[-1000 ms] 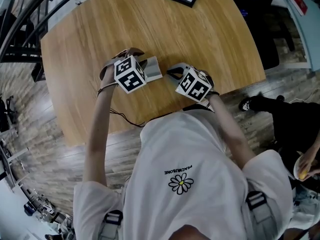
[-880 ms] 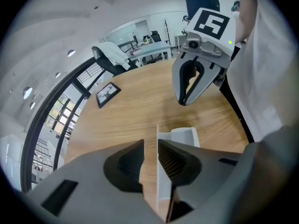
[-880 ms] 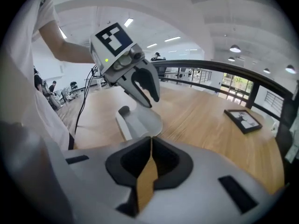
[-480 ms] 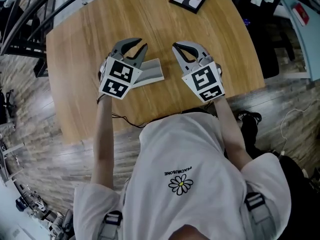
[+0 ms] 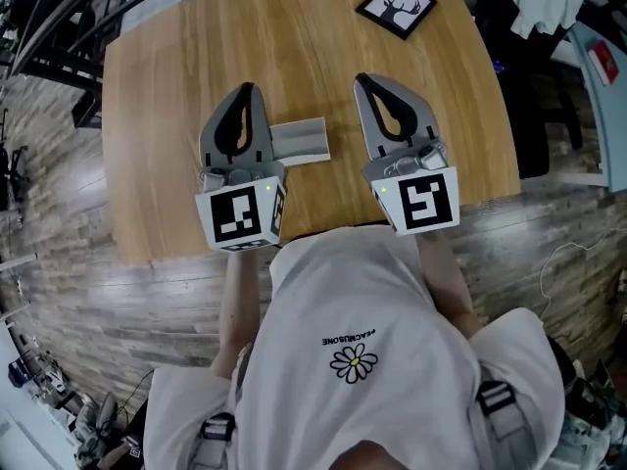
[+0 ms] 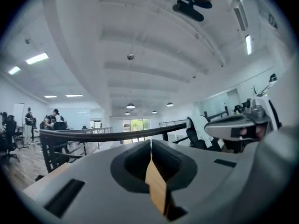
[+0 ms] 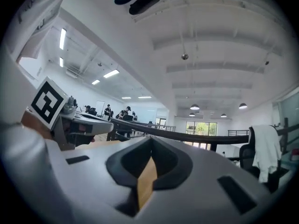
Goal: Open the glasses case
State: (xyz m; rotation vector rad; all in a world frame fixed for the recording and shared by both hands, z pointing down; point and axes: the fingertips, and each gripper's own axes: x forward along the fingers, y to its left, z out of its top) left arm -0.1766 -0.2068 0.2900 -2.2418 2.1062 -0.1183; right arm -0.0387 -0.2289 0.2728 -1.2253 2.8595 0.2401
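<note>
The grey glasses case [image 5: 302, 139] lies flat on the wooden table [image 5: 167, 96], between and below my two raised grippers. Neither gripper touches it. My left gripper [image 5: 245, 88] is just left of the case and points level; its jaws are closing tip to tip with nothing between them. In the left gripper view the left gripper [image 6: 150, 141] faces out over the room. My right gripper [image 5: 364, 79] hovers to the right of the case, shut and empty. The right gripper view shows the right gripper [image 7: 152, 138] with its tips met. No gripper view shows the case.
A black-framed deer picture [image 5: 396, 8] lies at the table's far right corner. Dark railings [image 5: 59, 27] run past the far left edge. A chair with white cloth [image 5: 549, 8] stands right of the table. The near table edge [image 5: 176, 253] is under my hands.
Both grippers have risen from the case and tipped up to level. The left jaws, open half a second ago, have come together. The case stays on the table.
</note>
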